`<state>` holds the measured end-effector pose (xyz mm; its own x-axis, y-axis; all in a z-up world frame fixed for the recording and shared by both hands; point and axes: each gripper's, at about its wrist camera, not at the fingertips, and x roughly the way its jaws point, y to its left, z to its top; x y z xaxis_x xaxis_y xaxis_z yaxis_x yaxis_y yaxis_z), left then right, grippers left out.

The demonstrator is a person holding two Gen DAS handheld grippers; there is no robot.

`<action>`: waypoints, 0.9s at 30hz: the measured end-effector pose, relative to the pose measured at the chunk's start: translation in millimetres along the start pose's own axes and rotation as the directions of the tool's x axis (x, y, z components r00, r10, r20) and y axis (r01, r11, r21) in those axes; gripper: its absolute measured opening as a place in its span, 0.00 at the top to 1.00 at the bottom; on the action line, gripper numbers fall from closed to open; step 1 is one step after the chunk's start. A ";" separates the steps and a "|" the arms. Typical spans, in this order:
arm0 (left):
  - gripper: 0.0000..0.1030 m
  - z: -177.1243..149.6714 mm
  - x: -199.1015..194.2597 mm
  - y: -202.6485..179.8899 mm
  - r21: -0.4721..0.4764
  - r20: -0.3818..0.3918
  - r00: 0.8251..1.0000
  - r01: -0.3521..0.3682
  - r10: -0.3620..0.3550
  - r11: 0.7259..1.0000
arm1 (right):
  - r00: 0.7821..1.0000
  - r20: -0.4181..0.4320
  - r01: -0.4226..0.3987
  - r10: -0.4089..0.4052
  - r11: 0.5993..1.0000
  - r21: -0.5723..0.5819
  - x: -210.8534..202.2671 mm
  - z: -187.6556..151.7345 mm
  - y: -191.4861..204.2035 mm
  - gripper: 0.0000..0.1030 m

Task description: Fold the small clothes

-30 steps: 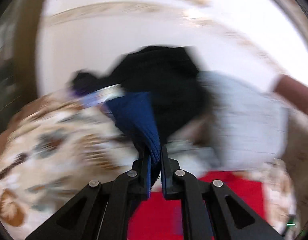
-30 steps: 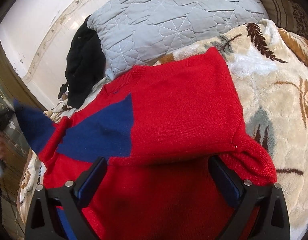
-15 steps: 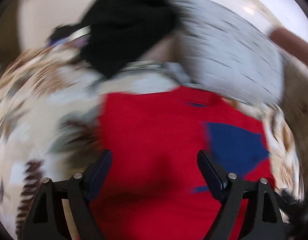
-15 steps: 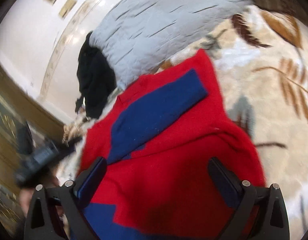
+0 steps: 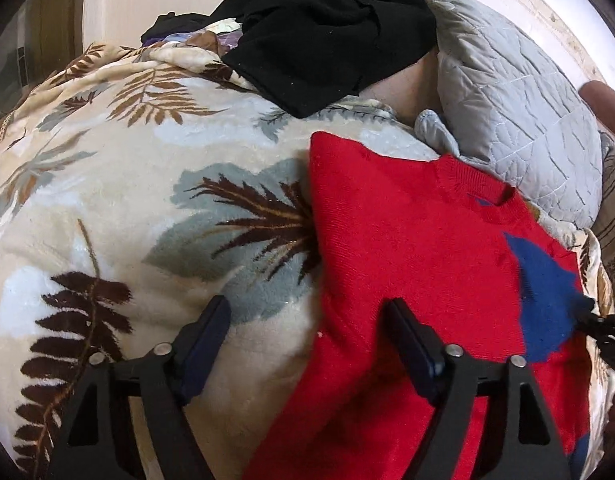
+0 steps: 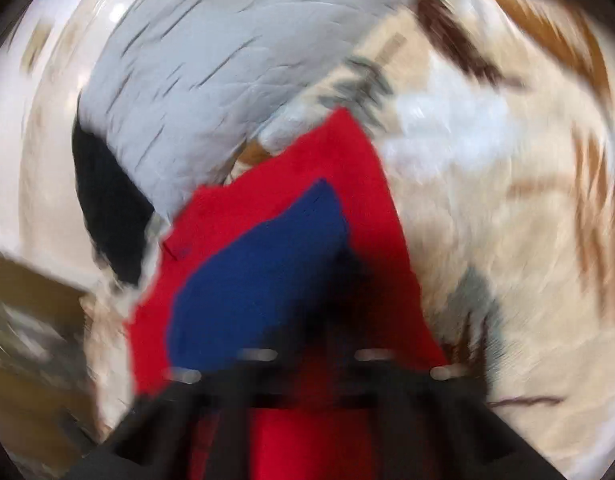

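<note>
Blue sleeve (image 5: 547, 300) now lies across the red knitted sweater (image 5: 407, 248) on the leaf-print blanket (image 5: 127, 200); left gripper (image 5: 307, 340) jaws closing, nothing pinched; right gripper (image 6: 319, 320) jaws closed on the sleeve.

I scanned both views, found no readable text, no label on the red sweater (image 5: 407, 248), nothing legible on the leaf-print blanket (image 5: 147, 184)

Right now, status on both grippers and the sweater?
Left gripper jaws closing, straddling the red sweater edge, not pinching. Right gripper shut on sweater fabric. Black garment lies clear beyond.
</note>
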<state>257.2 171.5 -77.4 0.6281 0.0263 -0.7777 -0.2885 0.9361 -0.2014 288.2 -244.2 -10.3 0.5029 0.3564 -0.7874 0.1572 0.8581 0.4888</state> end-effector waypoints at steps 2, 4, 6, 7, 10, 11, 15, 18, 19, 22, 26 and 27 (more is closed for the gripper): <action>0.23 -10.9 -12.1 -14.0 0.020 0.003 1.000 -0.020 0.020 1.000 | 0.994 0.003 0.109 -0.109 0.993 -0.047 2.9 -5.9 -5.0 0.89; 0.21 -10.0 -10.6 -16.6 0.026 -0.001 1.000 -0.024 0.024 0.999 | 0.999 -0.018 0.040 -0.040 0.999 -0.008 2.1 -13.2 -20.9 0.88; 0.21 -7.8 -14.0 -11.3 0.016 -0.005 1.000 0.005 -0.005 1.000 | 1.000 0.001 0.008 -0.008 1.000 -0.017 -15.5 -23.7 -27.0 0.83; 0.21 -8.5 -18.6 -10.2 0.024 -0.013 1.000 0.012 -0.012 1.000 | 1.000 0.002 -0.005 0.005 0.999 -0.034 -26.1 -31.2 -27.0 0.60; 0.21 -19.7 -45.7 -5.6 0.055 -0.006 0.998 0.064 -0.063 0.996 | 0.998 0.031 -0.045 0.046 0.999 -0.019 -64.0 -63.2 -43.2 0.04; 0.21 -29.2 -60.9 -0.9 0.061 -0.006 0.995 0.101 -0.101 0.993 | 0.997 0.030 -0.069 0.070 0.997 -0.033 -78.0 -76.7 -51.7 0.04; 0.21 -85.7 -118.7 26.7 0.029 -0.048 0.983 0.178 -0.177 0.984 | 0.989 -0.049 -0.136 0.136 0.991 0.004 -104.9 -115.2 -78.3 0.04; 0.21 -136.7 -148.8 43.5 -0.013 -0.084 0.971 0.224 -0.224 0.975 | 0.975 -0.093 -0.200 0.203 0.979 0.043 -125.7 -149.2 -94.9 0.05; 0.21 -153.9 -155.9 46.5 -0.013 -0.099 0.970 0.224 -0.224 0.975 | 0.967 -0.106 -0.225 0.231 0.972 0.061 -132.2 -163.5 -100.1 0.05; 0.21 -186.1 -169.0 51.1 -0.037 -0.130 0.963 0.234 -0.237 0.972 | 0.953 -0.126 -0.266 0.276 0.960 0.088 -138.8 -187.0 -101.0 0.12; 0.21 -208.7 -173.2 46.4 -0.020 -0.149 0.958 0.246 -0.246 0.969 | 0.948 -0.166 -0.259 0.271 0.962 0.091 -139.4 -218.8 -106.0 0.19; 0.21 -212.3 -169.4 43.7 -0.013 -0.172 0.958 0.231 -0.230 0.973 | 0.947 -0.170 -0.260 0.274 0.960 0.104 -137.1 -223.4 -108.6 0.23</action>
<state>-15.3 133.4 -81.0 0.5440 -0.2501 -0.8009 -0.1448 0.9122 -0.3833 12.3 -303.7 -39.3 0.3750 0.6356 -0.6749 0.1089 0.6928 0.7129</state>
